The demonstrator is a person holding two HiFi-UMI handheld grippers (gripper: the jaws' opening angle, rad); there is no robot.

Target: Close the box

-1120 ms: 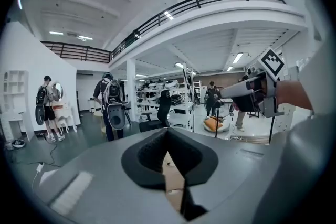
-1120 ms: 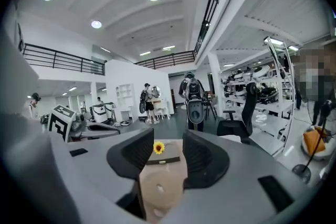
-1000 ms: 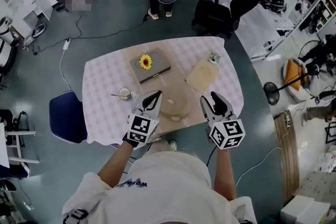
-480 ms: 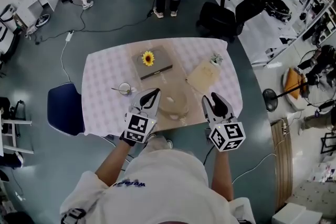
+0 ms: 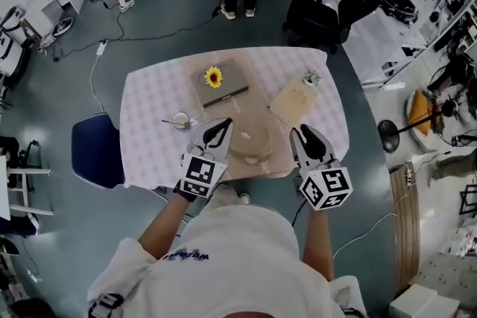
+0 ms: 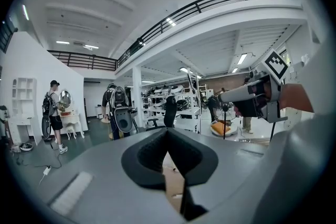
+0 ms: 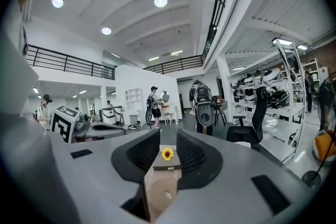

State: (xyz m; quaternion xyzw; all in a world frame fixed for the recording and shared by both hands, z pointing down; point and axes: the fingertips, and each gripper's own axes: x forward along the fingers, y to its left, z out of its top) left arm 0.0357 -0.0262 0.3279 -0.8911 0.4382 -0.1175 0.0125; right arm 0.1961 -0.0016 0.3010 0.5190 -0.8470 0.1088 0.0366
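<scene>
Sunflower-topped grey box (image 5: 218,86) sits toward the far edge of the table (image 5: 153,123), straight ahead and closer to the pinched-together left gripper (image 6: 168,131) than the right gripper (image 7: 168,135), whose empty jaws have just been closing partway.

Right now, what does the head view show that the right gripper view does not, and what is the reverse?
Only the head view shows the cup, the blue chair and the small plant. Only the right gripper view shows the balcony railing and the round ceiling lights. Both show the grey box with the sunflower on it, and the left gripper.
</scene>
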